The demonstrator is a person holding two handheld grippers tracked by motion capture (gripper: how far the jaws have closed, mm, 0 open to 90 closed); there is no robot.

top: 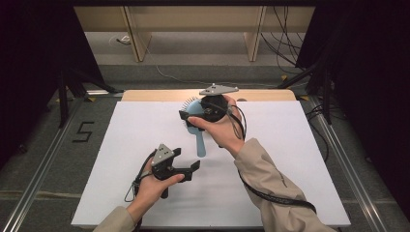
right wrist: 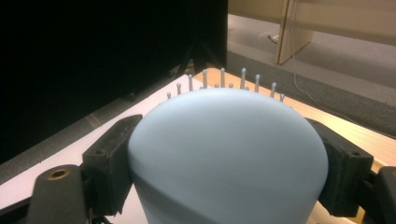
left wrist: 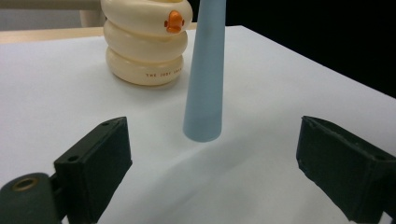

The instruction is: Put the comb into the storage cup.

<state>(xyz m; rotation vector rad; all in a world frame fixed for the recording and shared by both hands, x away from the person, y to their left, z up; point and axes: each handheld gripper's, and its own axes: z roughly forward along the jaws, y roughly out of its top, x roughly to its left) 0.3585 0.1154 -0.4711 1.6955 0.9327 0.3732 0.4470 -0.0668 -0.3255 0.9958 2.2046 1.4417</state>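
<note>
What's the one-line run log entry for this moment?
right gripper: shut on hairbrush head | left gripper: open, handle tip ahead | duck toy: behind

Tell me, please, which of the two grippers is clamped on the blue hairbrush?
The right gripper: its jaws press both sides of the blue hairbrush head. The left gripper stands open, the brush's handle beyond its jaws and untouched.
</note>
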